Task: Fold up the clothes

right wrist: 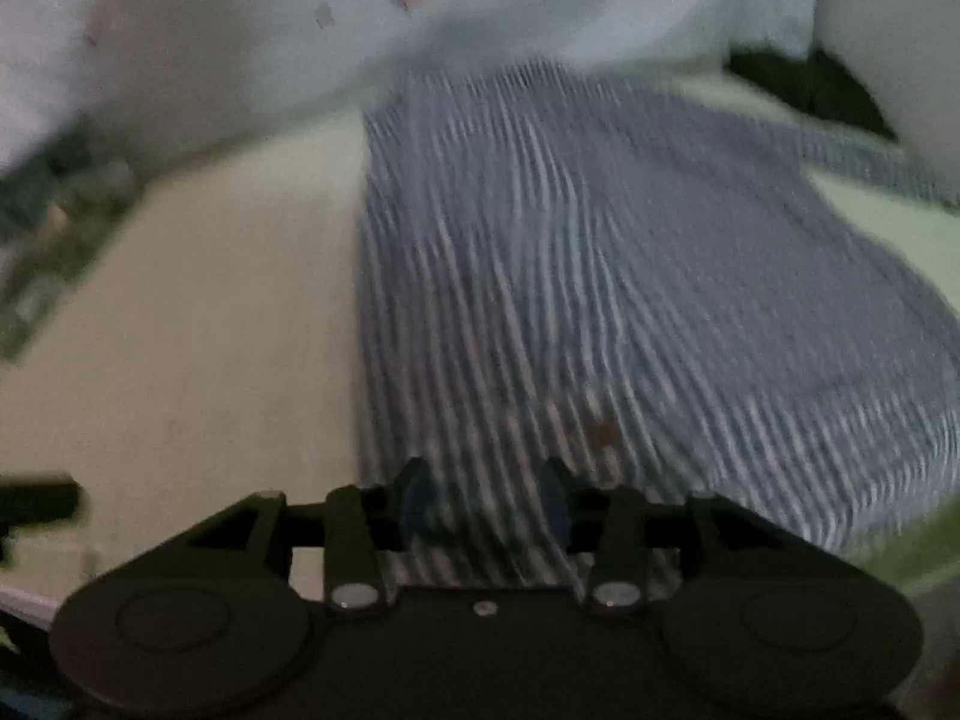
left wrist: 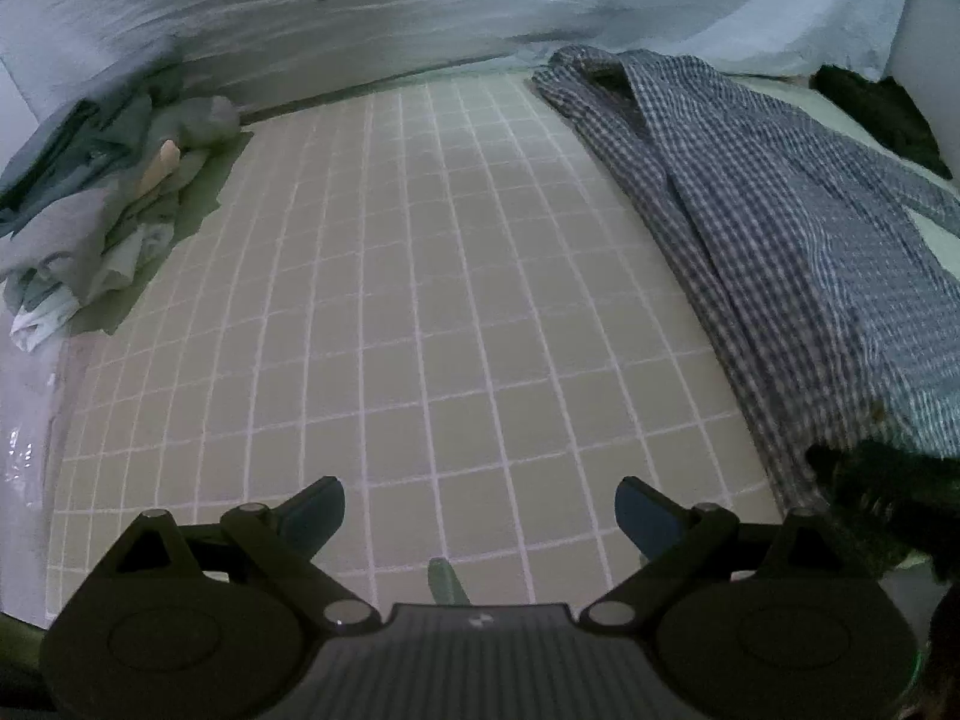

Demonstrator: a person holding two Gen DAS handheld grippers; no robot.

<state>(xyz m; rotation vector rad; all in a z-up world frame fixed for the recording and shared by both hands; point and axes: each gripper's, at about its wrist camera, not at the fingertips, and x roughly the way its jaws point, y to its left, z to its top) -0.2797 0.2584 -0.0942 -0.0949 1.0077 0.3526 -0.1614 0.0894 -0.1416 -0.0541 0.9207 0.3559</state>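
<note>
Grid-lined beige mat (left wrist: 420, 300); crumpled grey clothes pile (left wrist: 90, 210); checked shirt (left wrist: 780, 240); left gripper (left wrist: 480, 510) spread empty; right gripper (right wrist: 486, 498) parted over shirt.

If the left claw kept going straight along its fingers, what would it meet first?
Most likely the bare grid-patterned sheet. The left claw stands open with nothing between its fingers, and no garment lies ahead: the checked shirt is off to the right, the crumpled clothes pile far left. Depth is uncertain.

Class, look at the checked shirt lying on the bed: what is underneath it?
The checked shirt lies over the grid-patterned sheet, with pale green bedding showing past its far edge. Whatever else lies beneath the shirt is covered and cannot be seen.
</note>
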